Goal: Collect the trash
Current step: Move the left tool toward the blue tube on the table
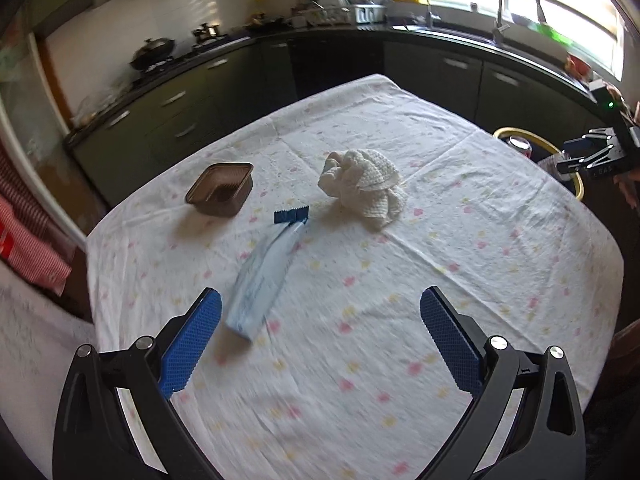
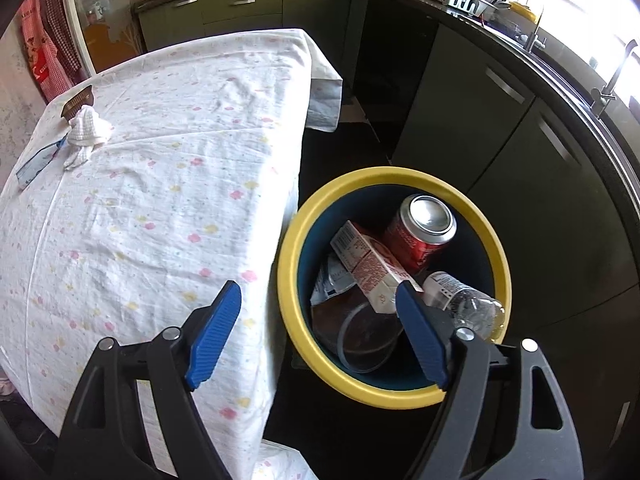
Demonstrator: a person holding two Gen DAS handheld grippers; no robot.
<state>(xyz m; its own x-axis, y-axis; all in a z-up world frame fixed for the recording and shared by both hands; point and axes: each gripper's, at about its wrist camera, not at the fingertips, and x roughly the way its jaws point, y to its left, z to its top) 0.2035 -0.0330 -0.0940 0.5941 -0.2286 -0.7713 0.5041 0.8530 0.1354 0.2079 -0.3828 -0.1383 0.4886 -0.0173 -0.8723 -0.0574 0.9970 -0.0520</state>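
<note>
A pale blue wrapper (image 1: 260,276) with a dark blue torn end lies on the flowered tablecloth (image 1: 400,280), just ahead of my left gripper (image 1: 320,300), which is open and empty above the cloth. A crumpled white cloth (image 1: 362,182) and a brown plastic tub (image 1: 220,188) lie farther back. My right gripper (image 2: 320,294) hangs open and empty over the yellow-rimmed bin (image 2: 296,240) beside the table. In the bin lie a red can (image 2: 420,232), a red-and-white carton (image 2: 368,264), a clear bottle (image 2: 464,300) and a clear lid (image 2: 368,336). The right gripper (image 1: 592,156) also shows in the left wrist view.
Dark kitchen cabinets (image 2: 500,120) and a counter with a sink and taps run behind and to the right of the bin. The table edge (image 2: 288,208) stands close against the bin. A stove with a pan (image 1: 154,50) is at the far left.
</note>
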